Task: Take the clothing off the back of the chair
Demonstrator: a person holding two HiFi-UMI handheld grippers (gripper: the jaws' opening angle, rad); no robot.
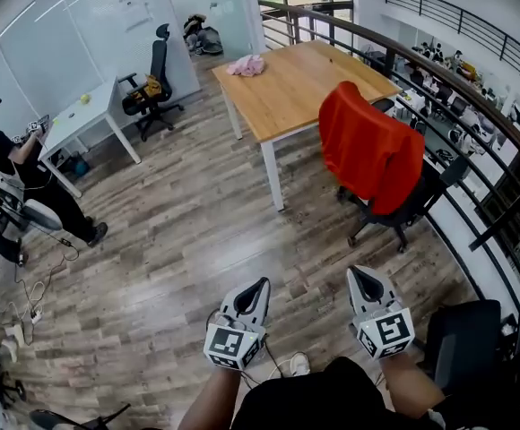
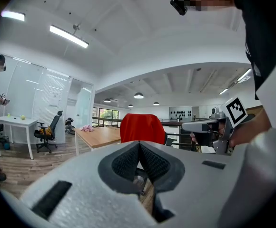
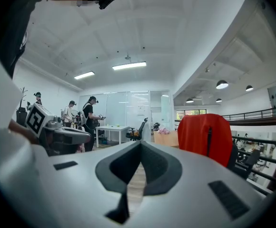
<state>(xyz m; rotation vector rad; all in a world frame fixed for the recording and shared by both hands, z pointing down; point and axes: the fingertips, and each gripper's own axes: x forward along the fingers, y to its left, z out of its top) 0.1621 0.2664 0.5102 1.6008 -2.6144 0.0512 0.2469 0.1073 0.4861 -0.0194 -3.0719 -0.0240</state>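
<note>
A red garment (image 1: 370, 155) is draped over the back of a black office chair (image 1: 414, 206) beside the wooden table (image 1: 305, 79). It also shows straight ahead in the left gripper view as the red garment (image 2: 142, 128), and to the right in the right gripper view as the red garment (image 3: 205, 136). My left gripper (image 1: 258, 287) and right gripper (image 1: 360, 276) are held side by side near my body, well short of the chair. Both point level, shut and empty. The left gripper (image 2: 138, 145) and right gripper (image 3: 140, 146) have their tips pressed together.
A pink cloth (image 1: 247, 64) lies on the far end of the table. A curved black railing (image 1: 475, 106) runs along the right. A white desk (image 1: 85, 119) with another black chair (image 1: 152, 88) stands at the left, and a person (image 1: 22, 177) stands beside it. Cables (image 1: 31, 294) trail on the wood floor.
</note>
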